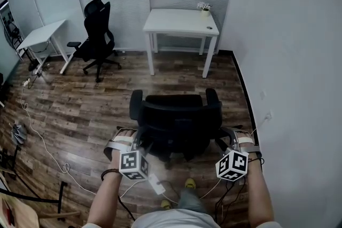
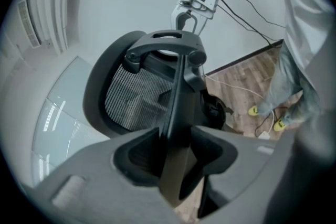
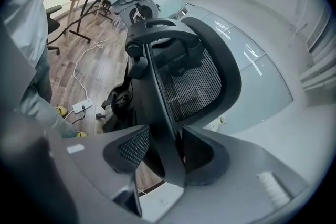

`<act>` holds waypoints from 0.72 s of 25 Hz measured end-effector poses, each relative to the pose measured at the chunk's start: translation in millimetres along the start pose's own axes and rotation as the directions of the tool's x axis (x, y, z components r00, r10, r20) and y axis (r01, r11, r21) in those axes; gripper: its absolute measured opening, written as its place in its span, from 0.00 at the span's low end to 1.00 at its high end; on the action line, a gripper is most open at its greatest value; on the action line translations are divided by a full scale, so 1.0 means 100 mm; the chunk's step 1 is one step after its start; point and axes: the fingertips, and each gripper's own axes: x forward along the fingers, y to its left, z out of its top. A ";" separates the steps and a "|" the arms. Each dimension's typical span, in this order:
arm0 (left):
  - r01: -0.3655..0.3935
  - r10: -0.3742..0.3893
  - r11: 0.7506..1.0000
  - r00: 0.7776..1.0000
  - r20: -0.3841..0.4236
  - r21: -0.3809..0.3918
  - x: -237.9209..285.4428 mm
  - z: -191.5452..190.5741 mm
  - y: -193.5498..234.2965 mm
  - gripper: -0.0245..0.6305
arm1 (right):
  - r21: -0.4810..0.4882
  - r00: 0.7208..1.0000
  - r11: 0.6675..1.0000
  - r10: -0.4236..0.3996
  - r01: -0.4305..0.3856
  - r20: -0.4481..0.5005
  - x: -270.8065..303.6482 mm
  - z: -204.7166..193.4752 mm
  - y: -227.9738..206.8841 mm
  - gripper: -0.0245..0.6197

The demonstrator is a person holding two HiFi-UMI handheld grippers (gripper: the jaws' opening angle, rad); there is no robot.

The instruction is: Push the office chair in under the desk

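A black mesh office chair [image 1: 176, 115] stands on the wood floor with its back toward me. The white desk [image 1: 181, 22] stands some way beyond it against the glass wall. My left gripper [image 1: 136, 139] is at the left edge of the backrest. In the left gripper view the backrest's black rim [image 2: 176, 92] runs between the jaws of the left gripper [image 2: 176, 149], and both pads lie against it. My right gripper [image 1: 228, 139] is at the right edge. The rim [image 3: 157, 97] fills the gap of the right gripper [image 3: 165, 152] in the same way.
A second black chair [image 1: 96, 34] and another white desk [image 1: 40, 34] stand at the far left. Cables and a power strip [image 1: 156, 184] lie on the floor by my feet. A small pot [image 1: 203, 8] sits on the desk. The white wall [image 1: 288, 61] runs close on the right.
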 end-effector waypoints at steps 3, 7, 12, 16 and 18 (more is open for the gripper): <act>-0.004 0.004 1.000 1.000 0.004 0.003 0.10 -0.02 0.10 0.32 | 0.013 1.000 1.000 -0.003 0.003 -0.007 0.10 -0.01 -0.08 0.33; -0.011 0.010 1.000 1.000 0.015 0.005 0.23 -0.08 0.25 0.32 | 0.029 1.000 1.000 -0.007 0.007 -0.006 0.24 0.03 -0.19 0.33; -0.012 0.012 1.000 1.000 0.022 0.003 0.49 -0.16 0.47 0.33 | 0.029 1.000 0.999 -0.017 0.017 0.011 0.50 0.03 -0.37 0.33; -0.020 0.020 1.000 1.000 0.023 0.003 0.73 -0.20 0.74 0.33 | 0.025 0.999 0.999 -0.032 0.031 0.028 0.74 0.04 -0.61 0.33; -0.021 0.021 1.000 1.000 0.020 -0.004 0.87 -0.22 0.89 0.34 | 0.025 0.999 0.999 -0.030 0.029 0.027 0.88 0.03 -0.75 0.33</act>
